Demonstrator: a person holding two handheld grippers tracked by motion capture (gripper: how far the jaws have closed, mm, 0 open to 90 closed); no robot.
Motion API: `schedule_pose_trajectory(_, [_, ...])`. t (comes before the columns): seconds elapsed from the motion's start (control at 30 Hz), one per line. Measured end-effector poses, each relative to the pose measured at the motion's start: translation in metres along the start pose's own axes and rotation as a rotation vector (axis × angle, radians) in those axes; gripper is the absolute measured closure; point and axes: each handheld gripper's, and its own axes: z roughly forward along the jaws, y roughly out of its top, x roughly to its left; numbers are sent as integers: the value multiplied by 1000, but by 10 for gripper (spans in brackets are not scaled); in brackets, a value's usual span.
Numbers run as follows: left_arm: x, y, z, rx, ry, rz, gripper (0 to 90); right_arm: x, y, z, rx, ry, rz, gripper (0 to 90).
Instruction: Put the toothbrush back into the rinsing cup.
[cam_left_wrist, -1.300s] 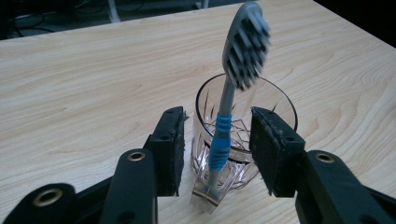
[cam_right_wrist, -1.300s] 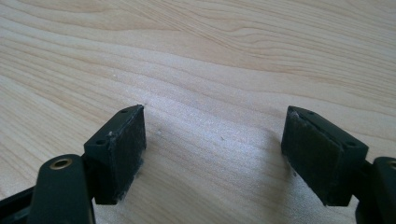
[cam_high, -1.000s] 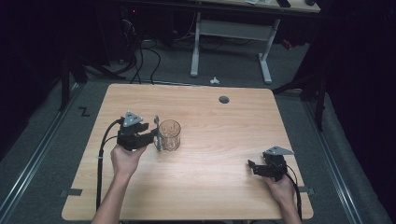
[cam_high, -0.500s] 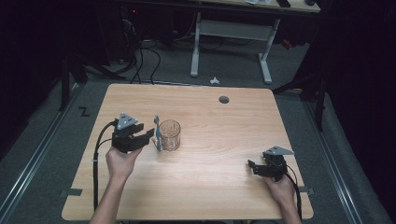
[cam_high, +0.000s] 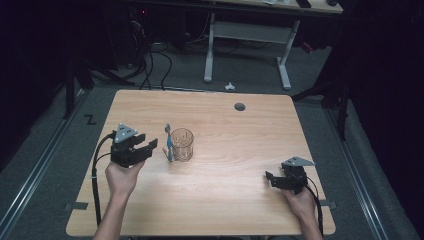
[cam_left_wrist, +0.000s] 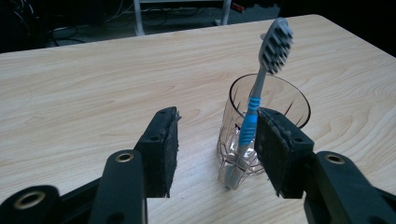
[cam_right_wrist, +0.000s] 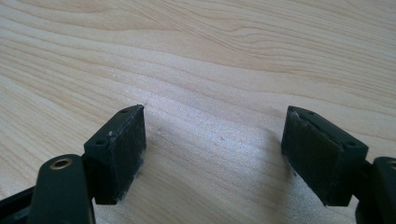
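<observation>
So on the wooden table (cam_high: 225, 200) there's a clear glass (cam_high: 182, 144) sitting a bit left of the middle, and a toothbrush (cam_high: 169, 143) with a grey and blue handle is propped against the outside of it, on the left side as the high view shows it. Bristle head is up top, the bottom end of the handle is down on the tabletop right at the foot of the glass, and the whole brush leans so the head ends up above the rim.

The left gripper (cam_high: 150, 148) is just beside the toothbrush, pointing at it. Its jaws have just been opening, and they stand apart now with a clear gap. In the left gripper view (cam_left_wrist: 217, 149) the toothbrush (cam_left_wrist: 252, 112) and glass (cam_left_wrist: 275, 100) sit a little past the pads, close to the right-hand one, but the pads aren't pressing on anything. So it's open, nothing gripped.

The right gripper (cam_high: 270, 178) is well away from all that, down near the person's edge of the table on the right side. Its jaws are wide open too. In the right gripper view (cam_right_wrist: 212, 149) there's just bare wood grain between the two black pads, and it's low over the tabletop.

Also a small dark round hole (cam_high: 240, 106) in the table toward the far edge.
</observation>
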Motion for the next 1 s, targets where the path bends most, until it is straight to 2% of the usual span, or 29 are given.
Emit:
schedule_pose_trajectory(0.4, [6, -7, -10, -19, 14, -28, 491, 0, 0, 0, 0, 0, 0, 221])
schedule_pose_trajectory(1.0, [14, -23, -18, -12, 37, -65, 482, 0, 0, 0, 0, 0, 0, 221])
